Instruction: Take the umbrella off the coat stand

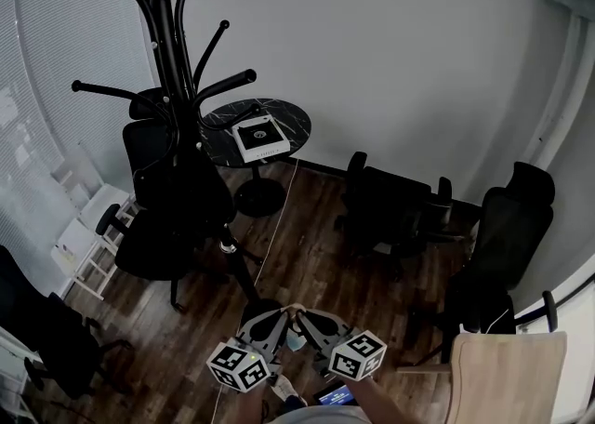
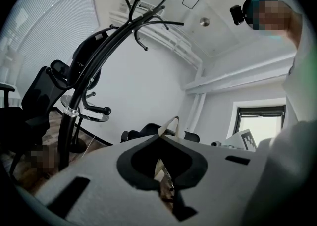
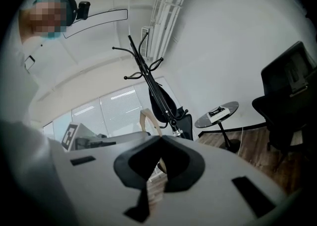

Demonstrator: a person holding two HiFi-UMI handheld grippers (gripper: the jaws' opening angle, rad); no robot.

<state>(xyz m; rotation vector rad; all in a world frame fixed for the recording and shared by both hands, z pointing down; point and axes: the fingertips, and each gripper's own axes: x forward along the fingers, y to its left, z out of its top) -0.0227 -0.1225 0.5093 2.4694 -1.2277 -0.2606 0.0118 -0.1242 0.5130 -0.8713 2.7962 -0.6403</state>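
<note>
1. Currently the umbrella point(image 1: 186, 199) hangs furled on the coat stand point(image 1: 160, 22). Its black canopy lies close along the pole and its silver-ringed end slants down towards the floor. It is not yet lifted off.
2. Both tools sit low at the bottom edge of the head view, side by side and well apart from the stand, probably in a rest pose before any reach.
3. The left claw point(image 1: 284, 313) is pressed together with nothing between its tips. Its own view looks up past the closed tips point(image 2: 159, 137) at the umbrella point(image 2: 79, 71), which runs alongside the stand's pole, and at the hooks point(image 2: 143, 17) above.
4. The right claw point(image 1: 300, 314) is likewise pressed together and empty. Its view point(image 3: 159, 139) shows the umbrella point(image 3: 161, 98) hanging below the stand's curved arms point(image 3: 136, 54).
5. A round dark counter point(image 1: 296, 125) carrying a white box point(image 1: 258, 139) stands just behind the stand, and office chairs point(image 1: 390, 208) crowd the floor around it. A reach would therefore likely have to go up and in from the front.
6. Judging by the hang, the umbrella needs raising clear of its hook before it is drawn away. Which hook bears it, I cannot tell.
</note>
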